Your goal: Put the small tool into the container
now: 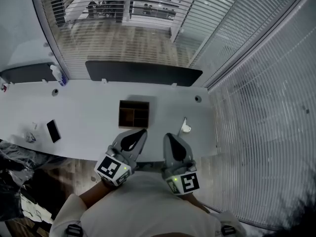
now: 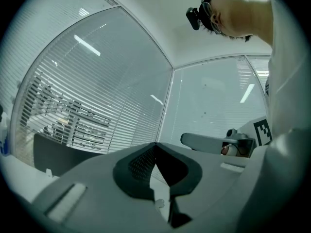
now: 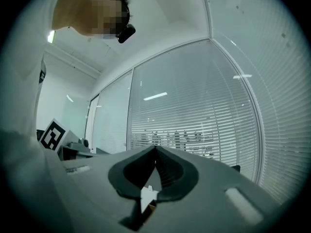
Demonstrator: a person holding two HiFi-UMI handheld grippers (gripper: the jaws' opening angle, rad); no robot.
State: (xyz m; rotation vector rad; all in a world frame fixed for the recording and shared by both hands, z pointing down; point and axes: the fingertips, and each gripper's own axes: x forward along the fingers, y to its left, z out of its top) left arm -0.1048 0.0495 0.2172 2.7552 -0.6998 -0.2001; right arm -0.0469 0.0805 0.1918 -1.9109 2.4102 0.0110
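Observation:
A brown wooden container [image 1: 133, 113] with open compartments stands in the middle of the white desk [image 1: 89, 112]. To its right lies the small tool [image 1: 184, 127], a thin metal stem with a white end. Both grippers hang level over the desk's near edge, short of both things. My left gripper [image 1: 143, 131] points toward the container's near side. Its jaws meet at the tip with nothing between them [image 2: 155, 143]. The right gripper [image 1: 167, 135] sits just left of the tool and nearer to me, also shut and empty [image 3: 155, 147].
A black phone [image 1: 53, 131] and a crumpled scrap [image 1: 30, 137] lie at the desk's left. A spray bottle [image 1: 59, 75] stands at the back left beside a dark partition panel [image 1: 143, 73]. Glass walls with blinds [image 1: 266, 107] close off the right and back.

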